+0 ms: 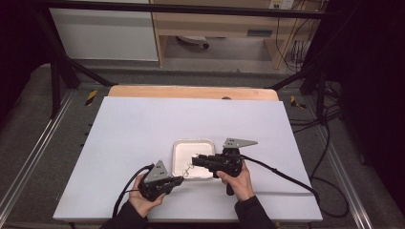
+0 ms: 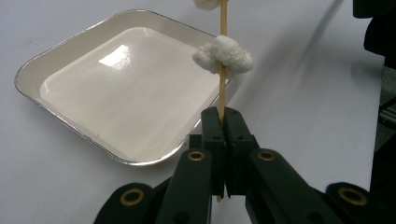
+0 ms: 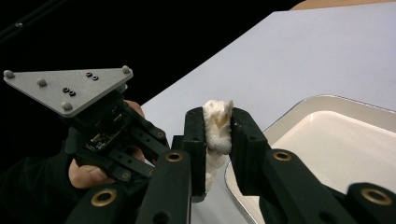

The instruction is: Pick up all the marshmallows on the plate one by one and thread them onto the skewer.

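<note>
My left gripper [image 2: 223, 119] is shut on the lower end of a thin wooden skewer [image 2: 222, 88] that stands upright beside the tray. A white fluffy piece [image 2: 225, 55] is threaded on the skewer, and a second piece [image 2: 208, 3] sits at its top. My right gripper [image 3: 217, 119] is shut on a white fluffy piece [image 3: 215, 130], held over the near edge of the white tray [image 3: 327, 99]. In the high view the left gripper [image 1: 179, 180] is at the tray's near-left corner. The right gripper [image 1: 195, 160] points left across the tray [image 1: 193, 140], just above the skewer [image 1: 187, 171].
The white table top [image 1: 143, 124] extends around the tray, with a wooden strip [image 1: 191, 91] along its far edge. Black cables [image 1: 286, 179] trail from both grippers over the near part of the table. The tray's inside [image 2: 121, 88] holds nothing.
</note>
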